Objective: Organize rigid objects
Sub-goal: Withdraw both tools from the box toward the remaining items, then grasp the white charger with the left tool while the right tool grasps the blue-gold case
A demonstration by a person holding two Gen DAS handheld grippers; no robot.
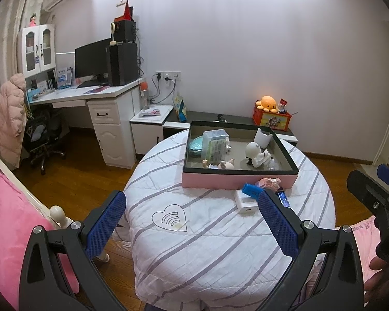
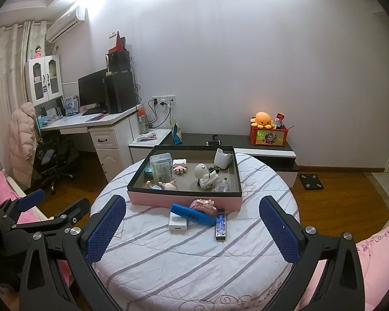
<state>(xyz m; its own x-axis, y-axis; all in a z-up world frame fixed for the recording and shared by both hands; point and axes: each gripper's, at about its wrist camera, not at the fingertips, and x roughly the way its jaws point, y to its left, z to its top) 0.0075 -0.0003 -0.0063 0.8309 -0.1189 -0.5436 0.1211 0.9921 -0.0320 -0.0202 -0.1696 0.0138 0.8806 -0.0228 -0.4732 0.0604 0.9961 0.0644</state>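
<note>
Left gripper (image 1: 192,223): hanging spread wide, blue pads empty, over the round table in striped white quilt (image 1: 194,246).
Tray: shallow pink box with black rim (image 1: 236,180) sitting at 12 o'clock.
Loose items: white square charger (image 1: 243,203) lying at 1 o'clock, just before it.

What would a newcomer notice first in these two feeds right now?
Probably the pink-sided tray at the far side of the round striped table, crowded with a white figure, a clear plastic box and other small things. Just in front of it, outside the tray, lie a blue marker, a white charger and a pink block piece. Both tools, left and right, hang open and empty over the table's near side.
</note>
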